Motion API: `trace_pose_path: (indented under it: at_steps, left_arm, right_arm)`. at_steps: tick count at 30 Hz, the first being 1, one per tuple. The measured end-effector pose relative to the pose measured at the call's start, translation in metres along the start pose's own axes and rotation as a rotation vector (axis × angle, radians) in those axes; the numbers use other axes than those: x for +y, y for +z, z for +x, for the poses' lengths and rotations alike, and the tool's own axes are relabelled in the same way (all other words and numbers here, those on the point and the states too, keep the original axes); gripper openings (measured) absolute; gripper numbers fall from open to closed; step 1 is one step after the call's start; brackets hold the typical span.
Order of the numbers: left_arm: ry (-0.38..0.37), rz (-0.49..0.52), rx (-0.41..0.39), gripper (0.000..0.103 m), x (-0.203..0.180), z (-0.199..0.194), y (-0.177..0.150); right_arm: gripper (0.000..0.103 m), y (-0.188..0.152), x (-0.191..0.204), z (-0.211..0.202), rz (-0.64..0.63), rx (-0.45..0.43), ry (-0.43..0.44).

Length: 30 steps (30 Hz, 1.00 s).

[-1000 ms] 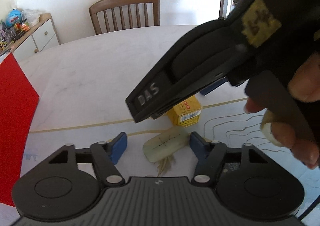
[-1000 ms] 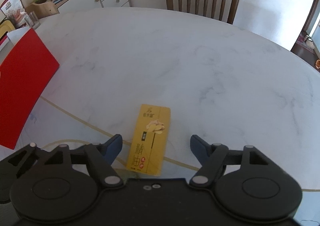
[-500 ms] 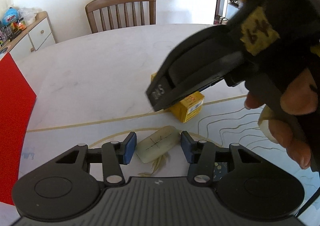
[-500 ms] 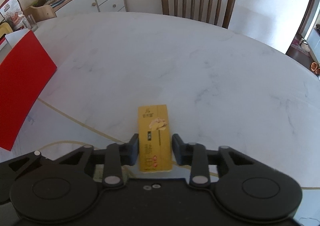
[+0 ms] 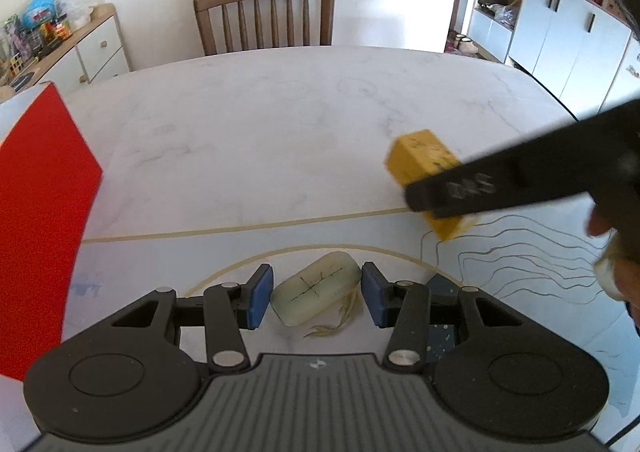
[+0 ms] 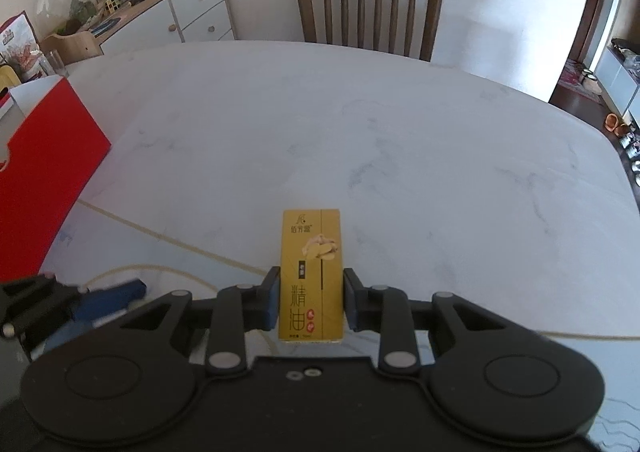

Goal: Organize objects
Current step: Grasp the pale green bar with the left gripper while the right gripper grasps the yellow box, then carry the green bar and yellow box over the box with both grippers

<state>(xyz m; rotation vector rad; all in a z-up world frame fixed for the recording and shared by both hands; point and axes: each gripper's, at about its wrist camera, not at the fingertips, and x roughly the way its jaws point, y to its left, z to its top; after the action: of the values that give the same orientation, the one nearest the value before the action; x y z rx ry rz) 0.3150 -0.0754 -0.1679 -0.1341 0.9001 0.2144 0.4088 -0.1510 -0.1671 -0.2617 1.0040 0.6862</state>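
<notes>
While right claw (image 6: pixel 310 302) clamps yellow box (image 6: pixel 312 276), left claw (image 5: pixel 317 296) brackets soap (image 5: pixel 316 294).

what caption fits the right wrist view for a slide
Right claw shut on a yellow box above the marble table.

glossy marble table (image 6: pixel 360 132); yellow cardboard box (image 6: pixel 312 276); wooden chair (image 6: pixel 368 0).

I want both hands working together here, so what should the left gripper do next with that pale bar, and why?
Probably close the left gripper: the pale bar lies on the table between its pads with small gaps either side, while the right gripper already clamps the yellow box.
</notes>
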Motion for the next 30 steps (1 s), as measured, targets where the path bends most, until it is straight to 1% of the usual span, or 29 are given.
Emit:
trace_pose_path:
  at_steps: [4,8,15,24,30]
  left_arm:
    - [-0.007,-0.026,0.001,0.047,0.012,-0.009,0.009]
    - [-0.017,-0.054,-0.006,0.047,0.022,-0.025,0.011]
    - [-0.046,-0.088,-0.029,0.047,0.043,-0.053,0.019]
    - [-0.088,-0.100,-0.064,0.047,0.079,-0.096,0.021]
    - [-0.090,-0.103,-0.083,0.047,0.118,-0.129,0.018]
  right_arm:
    - [0.029,-0.008,-0.004,-0.021,0.008,-0.014,0.005]
    - [0.029,-0.016,-0.001,-0.044,0.012,-0.045,0.010]
    - [0.029,-0.028,0.016,-0.083,0.011,-0.089,0.043]
    - [0.029,-0.028,0.062,-0.120,-0.020,-0.115,0.075]
    - [0.029,-0.023,0.101,-0.138,-0.046,-0.128,0.093]
